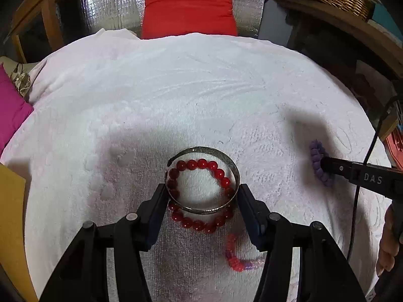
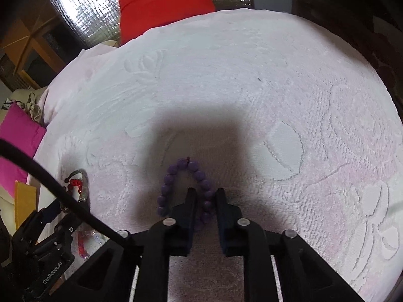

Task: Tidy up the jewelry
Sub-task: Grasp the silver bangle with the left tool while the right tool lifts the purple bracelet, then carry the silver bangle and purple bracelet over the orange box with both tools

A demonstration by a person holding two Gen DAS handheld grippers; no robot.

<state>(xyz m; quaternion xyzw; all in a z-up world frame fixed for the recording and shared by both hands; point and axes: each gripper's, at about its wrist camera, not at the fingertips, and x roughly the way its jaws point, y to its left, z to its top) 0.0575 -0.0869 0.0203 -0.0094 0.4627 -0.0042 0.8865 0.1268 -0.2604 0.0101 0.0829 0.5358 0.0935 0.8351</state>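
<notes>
The metal bangle (image 1: 201,176) sits pinched between my left jaws for lifting off the red bead bracelet (image 1: 199,193), while my right jaws pinch the purple bead bracelet (image 2: 186,191).

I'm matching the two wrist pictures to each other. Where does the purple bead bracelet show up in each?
Left wrist view: purple bead bracelet at the right edge, at the right gripper's tip.
Right wrist view: purple bead bracelet low centre, one side between the fingers.
Shared landmark: red cushion at the top.

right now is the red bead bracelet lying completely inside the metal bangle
No, the red bead bracelet overlaps the metal bangle: its far beads sit inside the ring, but its near beads lie outside it on the white towel.
</notes>
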